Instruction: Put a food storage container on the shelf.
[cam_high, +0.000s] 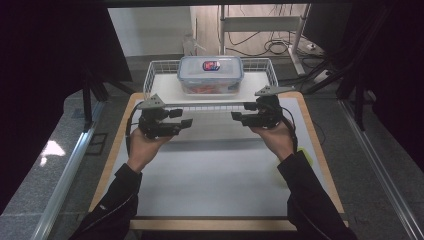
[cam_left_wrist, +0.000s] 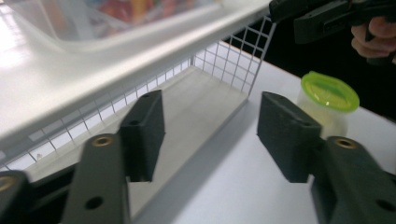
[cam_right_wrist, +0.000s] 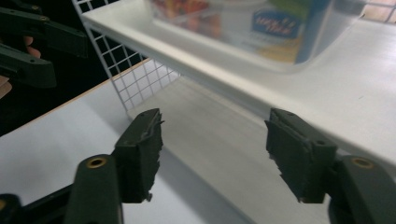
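both tongs are out in front of the white wire shelf (cam_high: 161, 80), and the shelf is what they face. it stands at the far end of the desk (cam_high: 210, 175) with a clear food box (cam_high: 210, 74) on its top board, blue clips down the sides, a red and blue label on the lid.

left tongs (cam_high: 187, 122) point inward, jaws apart with nothing between them. right tongs (cam_high: 235, 116) mirror them from the other side, jaws also apart and empty. a clear gap of desk lies between the two tips.

the left gripper view (cam_left_wrist: 210, 135) looks under the shelf board, into the low open space beneath it, with the wire mesh end wall beyond. it also picks up a small tub with a green lid (cam_left_wrist: 329, 91) standing on the desk just past the shelf's end, and the other hand's tool at top right. in the high view that tub is just a green sliver by the right sleeve.

the right gripper view (cam_right_wrist: 212, 154) sees the same under-shelf space from the opposite side, the box's label blurred above the board's front edge.

the near half of the desk is open, framed by a wooden edge.
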